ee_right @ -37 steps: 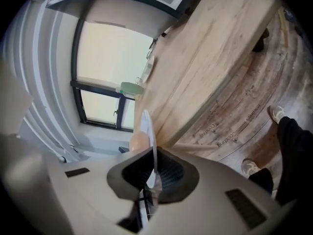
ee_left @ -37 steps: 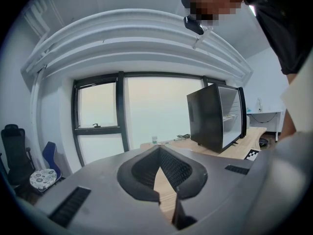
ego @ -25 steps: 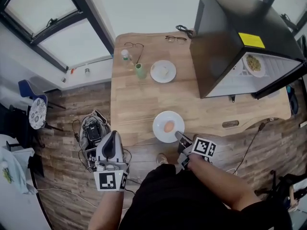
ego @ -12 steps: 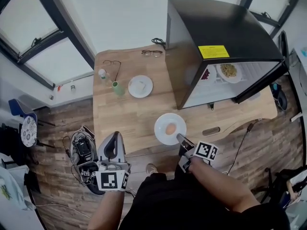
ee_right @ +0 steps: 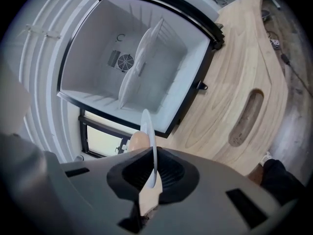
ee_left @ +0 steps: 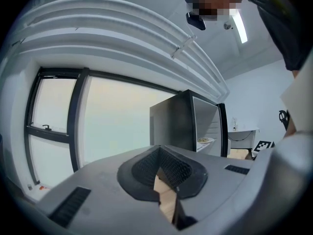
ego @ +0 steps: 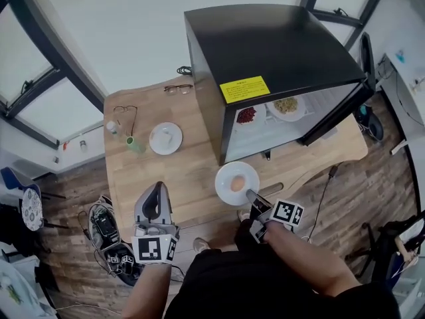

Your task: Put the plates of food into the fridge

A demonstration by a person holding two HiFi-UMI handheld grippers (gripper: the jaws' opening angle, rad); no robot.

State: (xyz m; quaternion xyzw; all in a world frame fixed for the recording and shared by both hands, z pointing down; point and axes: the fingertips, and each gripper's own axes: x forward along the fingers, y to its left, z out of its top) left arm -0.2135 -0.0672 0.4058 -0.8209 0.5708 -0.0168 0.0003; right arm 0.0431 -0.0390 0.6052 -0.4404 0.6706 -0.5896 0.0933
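1. The right gripper (ego: 252, 197) is clamping its jaws on the near rim of the egg plate (ego: 234, 178) (edge-on in its own view), over the bench (ego: 186, 168) before the open fridge (ego: 279, 52).
2. The left gripper (ego: 154, 203) is hovering left, jaws closed and empty.

The head camera looks steeply down from high above the bench (ego: 172, 178). It takes in the whole top, the fridge (ego: 279, 52) and, at the bottom edge, the left tool (ego: 157, 190) and right tool (ego: 251, 195). The left tool's camera sits low and faces level along its jaws toward a window (ee_left: 112, 121), with the fridge well off. The right tool's camera, turned on its side, looks along its jaws into the fridge's open front, which is near. It shares the plate (ego: 226, 177), bench and fridge with the head view.
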